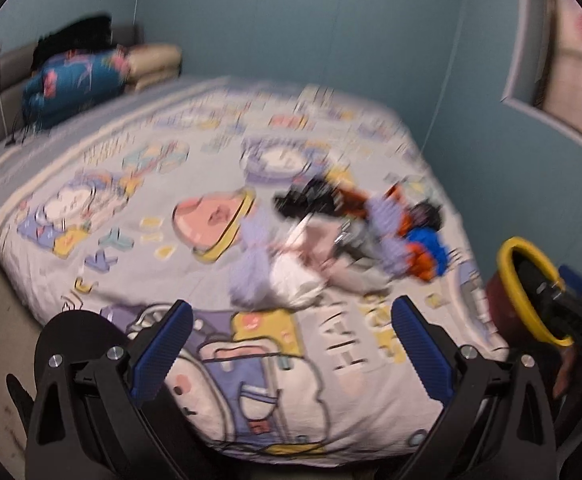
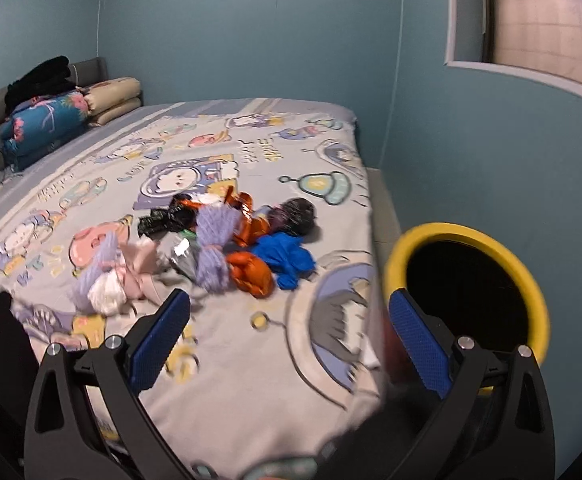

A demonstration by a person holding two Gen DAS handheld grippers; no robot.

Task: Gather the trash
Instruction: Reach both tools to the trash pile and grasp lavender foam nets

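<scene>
While the left wrist view is smeared by blur, the trash pile [image 2: 219, 248] of crumpled wrappers and tissues shows plainly on the bed [image 2: 251, 360] in the right one, though single pieces are hard to tell apart. Both the left claw [image 1: 291, 344] and the right claw [image 2: 289, 340] stand wide open, holding nothing. Just right of the bed, the yellow-rimmed bin [image 2: 531, 280] is cut off below by the right claw

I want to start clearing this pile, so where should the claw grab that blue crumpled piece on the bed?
Take the blue crumpled piece by its raised, bunched middle, coming from the near, foot-of-bed side. It lies at the pile's near right edge with bare bedsheet in front; the orange wrapper touches its left.
</scene>
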